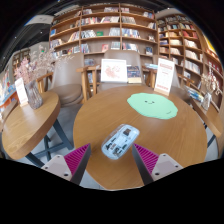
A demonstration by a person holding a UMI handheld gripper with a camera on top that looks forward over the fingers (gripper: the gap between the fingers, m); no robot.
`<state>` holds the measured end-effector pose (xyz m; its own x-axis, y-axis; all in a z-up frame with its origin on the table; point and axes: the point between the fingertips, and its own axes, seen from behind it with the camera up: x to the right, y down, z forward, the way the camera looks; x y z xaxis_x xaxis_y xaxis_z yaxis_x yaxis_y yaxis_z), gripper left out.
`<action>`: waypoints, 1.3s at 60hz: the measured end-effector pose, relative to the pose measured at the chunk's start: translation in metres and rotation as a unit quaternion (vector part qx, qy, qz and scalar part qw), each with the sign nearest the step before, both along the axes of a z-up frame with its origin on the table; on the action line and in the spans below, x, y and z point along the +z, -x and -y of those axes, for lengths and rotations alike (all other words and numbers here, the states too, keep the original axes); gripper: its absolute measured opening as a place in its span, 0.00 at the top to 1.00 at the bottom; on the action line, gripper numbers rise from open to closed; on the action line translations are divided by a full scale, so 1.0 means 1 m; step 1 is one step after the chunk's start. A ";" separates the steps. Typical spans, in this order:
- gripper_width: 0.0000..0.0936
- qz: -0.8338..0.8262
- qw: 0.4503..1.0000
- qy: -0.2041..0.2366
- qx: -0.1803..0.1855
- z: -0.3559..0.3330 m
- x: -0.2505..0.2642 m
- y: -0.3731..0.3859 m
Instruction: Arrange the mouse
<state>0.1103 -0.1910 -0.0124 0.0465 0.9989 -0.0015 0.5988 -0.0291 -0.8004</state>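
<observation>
While the gripper (112, 158) hovers at the near edge of the round table (95, 115), its fingers (74, 157) are spread and grip nothing. Just ahead of the fingertips, the mouse (119, 141) lies on the tabletop. Toward the far right edge lies a green mat (152, 104). Bookshelves (105, 28) stand beyond.

Between my fingers (112, 160) only the mouse (120, 141) blocks the way; beyond it lies bare table (95, 115), the green mat (152, 104) ahead-right.
</observation>
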 end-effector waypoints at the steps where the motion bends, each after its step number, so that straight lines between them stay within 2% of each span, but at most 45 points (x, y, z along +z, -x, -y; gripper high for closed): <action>1: 0.08 0.001 1.000 0.002 -0.001 0.000 0.000 0.003; 29: 0.08 0.000 1.000 0.003 0.016 0.003 0.001 0.070; 42: 0.11 0.001 1.000 0.010 0.026 0.007 0.001 0.084; 45: 0.17 -0.001 1.000 0.012 0.022 0.005 0.002 0.085; 48: 0.52 -0.004 1.000 0.004 0.012 -0.004 0.001 0.088; 51: 0.52 -0.002 1.000 0.027 0.006 -0.003 0.001 0.090; 59: 0.53 -0.007 0.999 0.042 0.029 -0.005 0.027 0.094; 69: 0.53 -0.063 0.998 0.003 0.022 -0.065 0.097 0.137; 78: 0.53 -0.078 0.996 -0.033 -0.013 -0.141 0.110 0.182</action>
